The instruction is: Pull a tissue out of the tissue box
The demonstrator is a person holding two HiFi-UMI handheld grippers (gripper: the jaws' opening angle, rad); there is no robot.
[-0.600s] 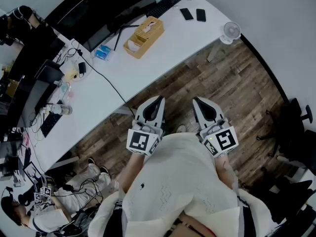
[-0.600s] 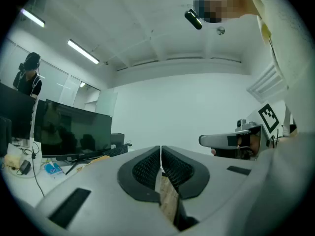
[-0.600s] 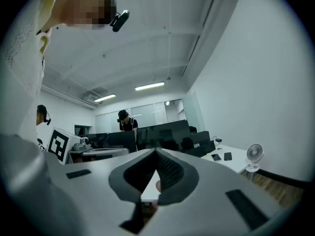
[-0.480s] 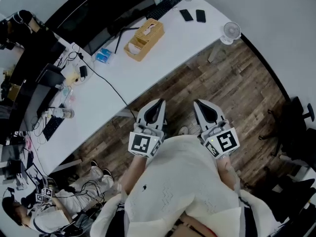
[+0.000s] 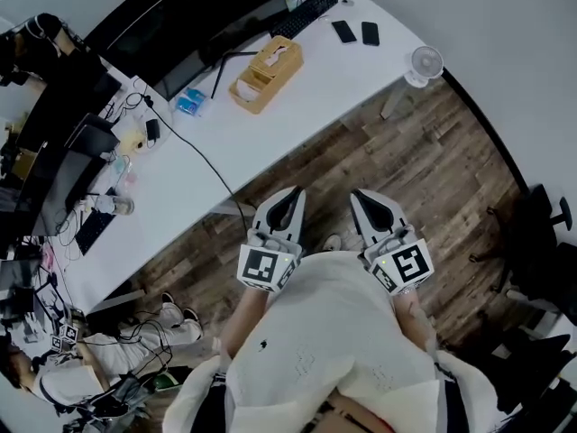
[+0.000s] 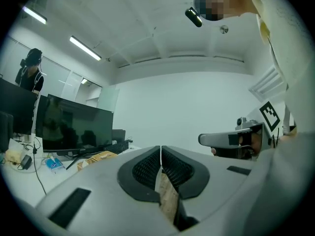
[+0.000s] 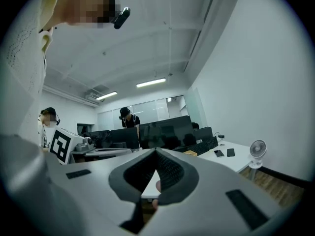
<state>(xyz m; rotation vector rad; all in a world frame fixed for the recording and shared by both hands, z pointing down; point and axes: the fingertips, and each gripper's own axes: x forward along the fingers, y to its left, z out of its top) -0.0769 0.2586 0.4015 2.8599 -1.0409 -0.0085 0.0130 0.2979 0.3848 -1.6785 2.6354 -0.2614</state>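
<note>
- Tissue box [image 5: 267, 69], a tan box, lies on the white desk [image 5: 306, 106], just in front of the dark monitor [image 5: 180, 21] and near the keyboard [image 5: 306, 9]. It is easy to reach from the desk edge, but no gripper is at it now.
- Something pale shows at its top opening and at its near end. I take this for tissue, though it is too small to be sure.
- A black cable [image 5: 203, 156] runs across the desk past the box. Two phones [image 5: 357, 32] and a small fan [image 5: 424, 61] sit well apart from it, toward the desk's far end.
- Left gripper [image 5: 291, 194] is held level in front of the person's chest, over the wooden floor [image 5: 433, 161] and well apart from the desk. Its tongs are pressed together at the tips with nothing between them.
- Right gripper [image 5: 359, 195] is carried alongside it the same way. Its tongs also meet at the tip and are empty.
- Both tools pointing level toward the desk reads as an approach posture. The pull is not yet begun, and one pair of tongs would have to spread before pinching a tissue.
- Another person [image 5: 68, 391] sits low at the left, clear of the path.
</note>
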